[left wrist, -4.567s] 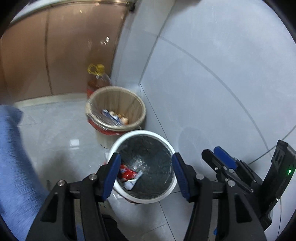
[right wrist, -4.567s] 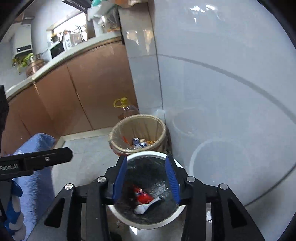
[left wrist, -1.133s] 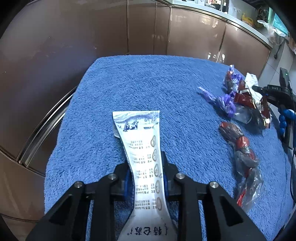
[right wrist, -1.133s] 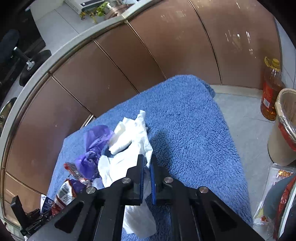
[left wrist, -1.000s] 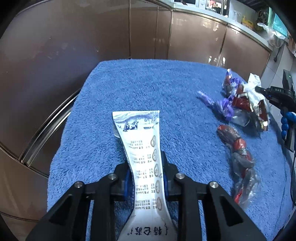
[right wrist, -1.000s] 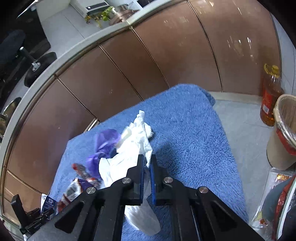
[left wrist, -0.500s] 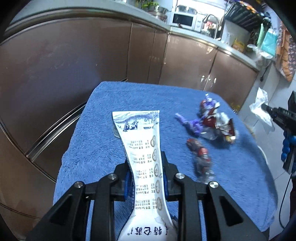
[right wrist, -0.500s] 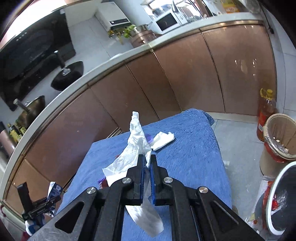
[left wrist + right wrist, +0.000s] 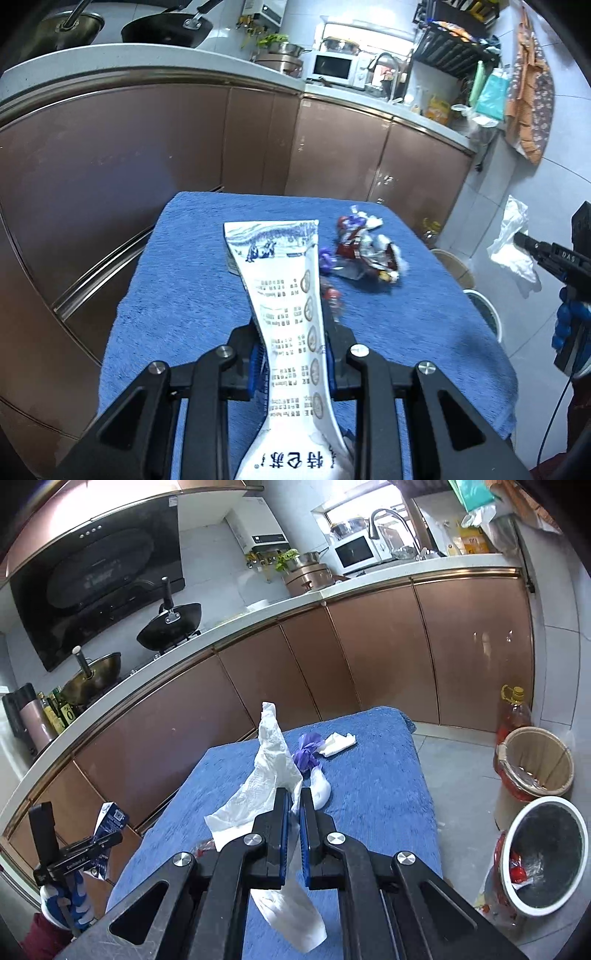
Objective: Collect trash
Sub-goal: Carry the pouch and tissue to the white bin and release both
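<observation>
Kitchen setting: brown cabinet fronts under a pale counter, a low surface covered by a blue towel [image 9: 369, 775] in front of them, grey tiled floor to its right.

Left gripper [image 9: 293, 354]: jaws pinching a flattened milk carton [image 9: 284, 295]. Carton's long axis runs straight out along the fingers, printed top end pointing away over the towel, bottom end hanging back toward the camera.

Right gripper [image 9: 293, 812]: jaws pressed nearly together on a white paper towel [image 9: 269, 771]. One end stands up above the fingers; the other droops below them.

Both loads are held above the towel, not resting on it.

Left on the towel: a cluster of red and silver snack wrappers [image 9: 365, 251], a purple wrapper [image 9: 306, 753], a small folded tissue [image 9: 338, 744].

Bins: white-rimmed bin [image 9: 546, 856] with dark liner on the floor, low at the right edge of the right wrist view, some red trash already in it. Tan bin [image 9: 535, 764] just behind it, oil bottle [image 9: 511, 712] beyond that.

Key relation: the bins lie off the towel's right side, below and to the right of both grippers. Right hand looks the nearer; the left would have to cross the width of the towel. Judged step: carrying both pieces to the bin, release not yet made.
</observation>
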Demonstrator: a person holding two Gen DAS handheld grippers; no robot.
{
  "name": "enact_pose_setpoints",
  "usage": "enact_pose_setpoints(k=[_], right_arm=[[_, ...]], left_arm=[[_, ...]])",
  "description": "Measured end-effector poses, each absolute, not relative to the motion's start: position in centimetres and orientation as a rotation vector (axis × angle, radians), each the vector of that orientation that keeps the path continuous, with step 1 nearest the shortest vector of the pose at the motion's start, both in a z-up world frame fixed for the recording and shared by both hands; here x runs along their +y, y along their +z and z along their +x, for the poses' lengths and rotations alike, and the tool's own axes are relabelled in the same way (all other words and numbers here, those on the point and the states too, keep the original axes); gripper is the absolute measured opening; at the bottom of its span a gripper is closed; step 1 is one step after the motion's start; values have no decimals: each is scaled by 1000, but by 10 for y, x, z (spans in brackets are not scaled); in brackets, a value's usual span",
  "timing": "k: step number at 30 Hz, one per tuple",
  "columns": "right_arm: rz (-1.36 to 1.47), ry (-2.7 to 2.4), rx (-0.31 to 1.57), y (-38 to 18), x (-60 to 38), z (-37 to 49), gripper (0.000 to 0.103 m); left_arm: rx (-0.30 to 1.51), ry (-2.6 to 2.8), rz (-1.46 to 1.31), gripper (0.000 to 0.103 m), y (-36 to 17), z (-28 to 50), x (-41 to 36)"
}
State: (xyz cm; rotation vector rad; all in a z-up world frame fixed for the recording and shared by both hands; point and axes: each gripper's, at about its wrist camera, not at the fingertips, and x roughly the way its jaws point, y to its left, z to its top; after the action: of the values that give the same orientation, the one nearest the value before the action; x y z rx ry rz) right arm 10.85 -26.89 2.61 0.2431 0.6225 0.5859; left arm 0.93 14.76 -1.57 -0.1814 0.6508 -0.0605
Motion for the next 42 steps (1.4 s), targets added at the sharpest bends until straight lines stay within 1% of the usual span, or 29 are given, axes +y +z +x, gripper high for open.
enact_pose_setpoints(k=[7,14,19,25,32,40,42], right_arm=[[227,556,590,29,-282,73,6],[249,501,550,30,-313,57,6],[282,430,521,27,-348,53,6],[298,282,500,15,-395,55,6],[313,28,512,-18,-463,69,6],[343,-169,584,-73,-525,112,6],[347,-196,606,-87,-533,122,7]], left_arm=[[623,-139,-173,24,-3,1,109],[621,-233,-129,24,9,10,54],[640,-326,-81,24,16,34,4],[689,-470,3,24,14,86,-78],[760,-673,96,24,-9,158,-194],[927,-823,129,24,-65,240,-345],[967,-828,136,24,-79,254,-373]])
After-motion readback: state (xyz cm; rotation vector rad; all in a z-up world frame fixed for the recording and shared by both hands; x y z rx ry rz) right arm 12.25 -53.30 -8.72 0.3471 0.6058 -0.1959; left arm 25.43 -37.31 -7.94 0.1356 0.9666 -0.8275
